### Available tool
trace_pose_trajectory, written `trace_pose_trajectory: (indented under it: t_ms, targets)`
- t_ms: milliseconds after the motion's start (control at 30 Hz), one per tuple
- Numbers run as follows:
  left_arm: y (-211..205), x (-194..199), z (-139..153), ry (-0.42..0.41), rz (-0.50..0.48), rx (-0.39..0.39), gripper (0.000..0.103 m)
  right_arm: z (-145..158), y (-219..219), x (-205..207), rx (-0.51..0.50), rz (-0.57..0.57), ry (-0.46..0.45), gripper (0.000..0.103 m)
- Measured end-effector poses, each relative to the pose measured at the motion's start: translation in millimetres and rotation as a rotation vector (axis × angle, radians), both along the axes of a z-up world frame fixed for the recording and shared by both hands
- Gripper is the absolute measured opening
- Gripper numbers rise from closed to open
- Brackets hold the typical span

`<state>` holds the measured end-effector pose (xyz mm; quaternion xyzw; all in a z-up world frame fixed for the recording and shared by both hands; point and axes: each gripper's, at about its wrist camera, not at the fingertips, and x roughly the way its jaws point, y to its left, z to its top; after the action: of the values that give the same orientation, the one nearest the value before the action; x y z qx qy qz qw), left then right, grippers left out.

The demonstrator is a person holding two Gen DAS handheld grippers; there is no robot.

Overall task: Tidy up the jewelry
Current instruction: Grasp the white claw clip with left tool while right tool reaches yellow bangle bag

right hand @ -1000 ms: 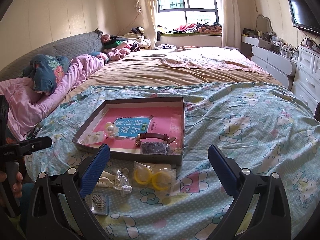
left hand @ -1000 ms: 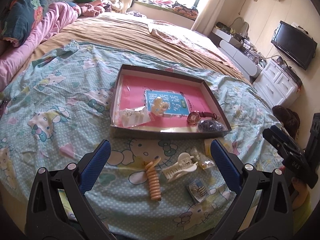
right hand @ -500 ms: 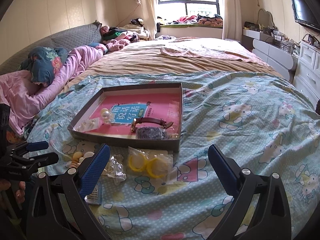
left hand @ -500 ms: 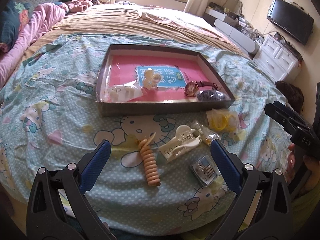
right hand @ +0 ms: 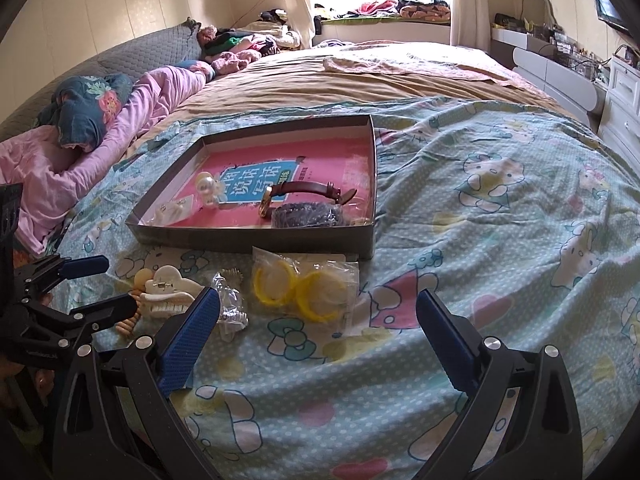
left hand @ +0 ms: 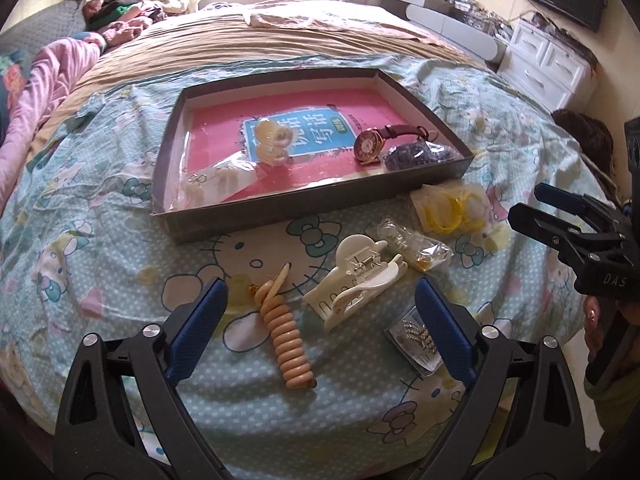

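Left gripper [left hand: 320, 316] wide, jaws just narrowed slightly, nothing pinched; hovering over beige spiral hair tie [left hand: 286, 346] and cream claw clip [left hand: 354, 280] on the cartoon bedsheet [left hand: 100, 240]. Right gripper [right hand: 318, 328] wide, empty, bagged yellow bangles [right hand: 300, 288] at 12 o'clock. Shallow box tray [left hand: 304, 212] beyond, holding wristwatch [left hand: 370, 145] toward 3 o'clock, pearl piece [left hand: 272, 138] near centre.
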<state>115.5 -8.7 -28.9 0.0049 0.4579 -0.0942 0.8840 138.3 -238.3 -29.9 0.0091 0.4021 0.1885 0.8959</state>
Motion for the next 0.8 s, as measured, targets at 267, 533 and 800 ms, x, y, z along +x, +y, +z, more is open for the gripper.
trace_pose_trajectory:
  t_ms: [267, 533, 800]
  targets:
    - [-8, 14, -11, 0.046, -0.075, -0.038, 0.077, -7, -5, 7, 0.002, -0.021, 0.025, 0.098]
    - [-10, 25, -19, 0.074, -0.118, -0.058, 0.051, -15, -3, 17, 0.019, -0.022, 0.066, 0.098]
    - [-18, 30, -23, 0.084, -0.163, -0.041, 0.037, -29, 13, 31, 0.016, -0.011, 0.108, 0.098]
